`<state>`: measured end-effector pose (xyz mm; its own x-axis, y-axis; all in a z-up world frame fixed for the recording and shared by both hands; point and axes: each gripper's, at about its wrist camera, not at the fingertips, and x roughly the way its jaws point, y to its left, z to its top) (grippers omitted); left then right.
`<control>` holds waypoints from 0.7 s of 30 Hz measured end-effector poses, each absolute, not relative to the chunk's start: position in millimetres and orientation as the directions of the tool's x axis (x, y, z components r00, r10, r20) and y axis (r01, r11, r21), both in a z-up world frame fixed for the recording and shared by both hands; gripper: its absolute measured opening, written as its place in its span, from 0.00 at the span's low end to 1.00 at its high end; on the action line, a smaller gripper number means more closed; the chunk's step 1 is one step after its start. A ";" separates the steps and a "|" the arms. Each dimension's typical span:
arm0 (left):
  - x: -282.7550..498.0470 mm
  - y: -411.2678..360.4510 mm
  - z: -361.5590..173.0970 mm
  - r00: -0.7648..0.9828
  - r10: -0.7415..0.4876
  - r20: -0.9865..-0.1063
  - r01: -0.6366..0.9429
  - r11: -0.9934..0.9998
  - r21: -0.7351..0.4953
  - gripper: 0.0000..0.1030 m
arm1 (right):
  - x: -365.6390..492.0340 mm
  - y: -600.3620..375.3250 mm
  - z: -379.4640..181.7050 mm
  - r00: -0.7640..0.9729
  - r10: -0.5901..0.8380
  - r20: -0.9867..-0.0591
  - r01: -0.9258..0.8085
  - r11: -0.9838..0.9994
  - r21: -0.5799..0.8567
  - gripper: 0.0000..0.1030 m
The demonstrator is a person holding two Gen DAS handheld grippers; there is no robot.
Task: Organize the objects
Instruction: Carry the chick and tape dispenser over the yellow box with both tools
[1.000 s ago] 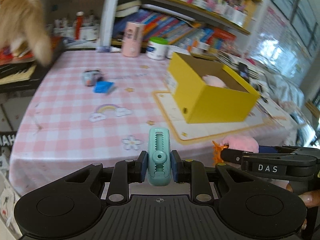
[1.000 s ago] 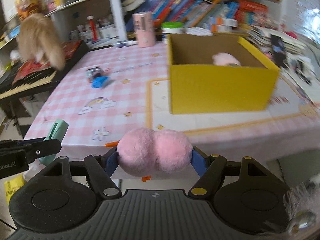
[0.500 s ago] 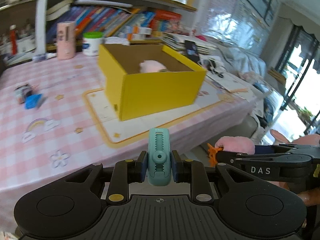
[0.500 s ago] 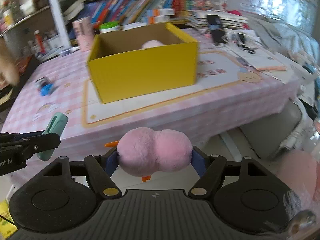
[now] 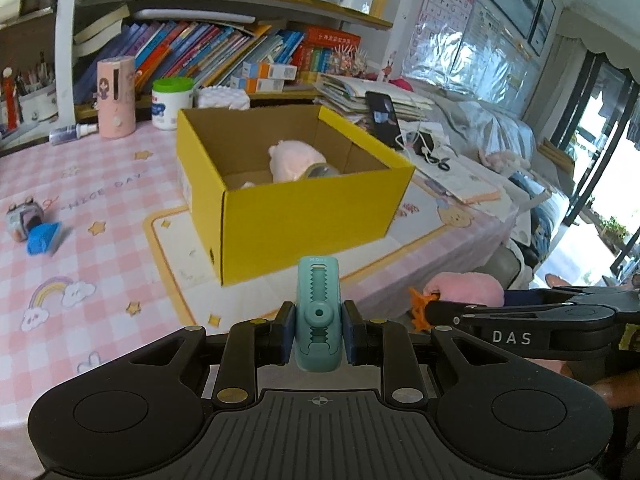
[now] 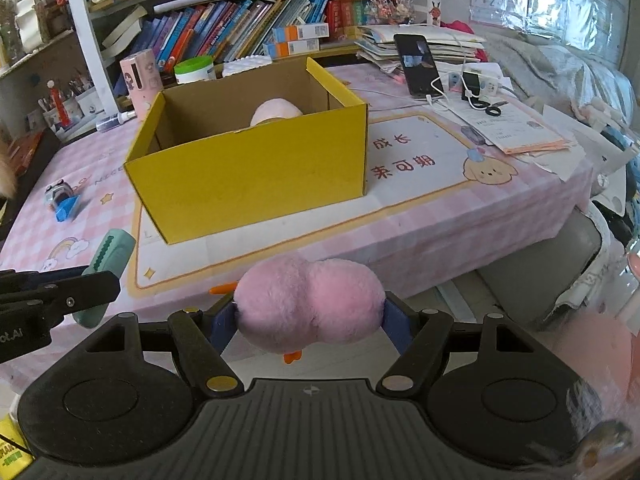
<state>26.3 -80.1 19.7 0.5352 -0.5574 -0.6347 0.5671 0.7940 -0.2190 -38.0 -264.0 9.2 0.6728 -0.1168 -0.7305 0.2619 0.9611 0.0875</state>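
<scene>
My left gripper (image 5: pixel 318 330) is shut on a teal correction-tape dispenser (image 5: pixel 318 312), held in front of the table's near edge; it also shows in the right wrist view (image 6: pixel 108 264). My right gripper (image 6: pixel 308 316) is shut on a pink plush toy (image 6: pixel 308 306) with orange feet, also seen at the right of the left wrist view (image 5: pixel 464 286). An open yellow cardboard box (image 5: pixel 304 208) stands on the table ahead of both (image 6: pixel 248 168). A pink plush item (image 5: pixel 294 160) lies inside it.
The table has a pink checked cloth (image 5: pixel 80 248). A small blue item (image 5: pixel 42 236) and a small grey toy (image 5: pixel 22 216) lie at its left. A pink canister (image 5: pixel 116 98) and white tub (image 5: pixel 172 102) stand behind the box. Papers and a phone (image 6: pixel 418 64) lie right.
Both grippers have swung right and come closer to the yellow box, which now sits ahead of them. Their holds on the dispenser and the plush are unchanged.
</scene>
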 end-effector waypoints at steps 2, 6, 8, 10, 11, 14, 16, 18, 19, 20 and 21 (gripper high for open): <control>32.6 -84.8 22.0 0.540 -0.562 -0.627 0.568 0.793 -0.222 0.22 | -30.5 -269.0 10.2 0.674 -0.117 -0.730 0.260 0.962 0.086 0.69; 49.7 -95.5 29.0 0.559 -0.568 -0.604 0.565 0.794 -0.223 0.22 | -14.0 -280.9 13.6 0.680 -0.119 -0.723 0.253 0.964 0.080 0.69; 59.3 -102.0 34.2 0.572 -0.571 -0.589 0.563 0.795 -0.224 0.22 | -4.8 -287.4 17.1 0.688 -0.121 -0.715 0.251 0.965 0.077 0.69; 69.1 -109.6 40.0 0.588 -0.571 -0.573 0.563 0.797 -0.216 0.22 | 4.5 -295.0 22.8 0.705 -0.124 -0.698 0.245 0.966 0.076 0.69; 73.9 -112.9 42.8 0.597 -0.570 -0.564 0.563 0.799 -0.213 0.22 | 9.3 -299.4 26.1 0.716 -0.125 -0.687 0.243 0.967 0.077 0.69; 88.3 -122.7 51.2 0.626 -0.562 -0.541 0.553 0.809 -0.200 0.22 | 25.2 -312.4 37.3 0.749 -0.125 -0.651 0.233 0.969 0.082 0.69; 96.2 -128.5 56.0 0.647 -0.549 -0.529 0.543 0.819 -0.186 0.22 | 38.3 -321.2 47.2 0.773 -0.119 -0.623 0.222 0.971 0.090 0.69; 103.9 -134.2 58.8 0.667 -0.530 -0.523 0.530 0.831 -0.168 0.22 | 49.6 -328.6 55.3 0.795 -0.111 -0.596 0.206 0.974 0.094 0.69; 108.3 -137.2 59.2 0.674 -0.520 -0.525 0.522 0.838 -0.161 0.22 | 55.7 -331.9 59.2 0.806 -0.105 -0.583 0.196 0.976 0.095 0.69; 113.1 -140.5 58.7 0.679 -0.509 -0.529 0.512 0.845 -0.154 0.22 | 62.4 -335.0 62.6 0.815 -0.098 -0.571 0.186 0.978 0.097 0.69; 117.5 -143.6 57.3 0.683 -0.497 -0.535 0.503 0.851 -0.148 0.22 | 69.1 -338.4 65.6 0.823 -0.089 -0.561 0.174 0.980 0.101 0.69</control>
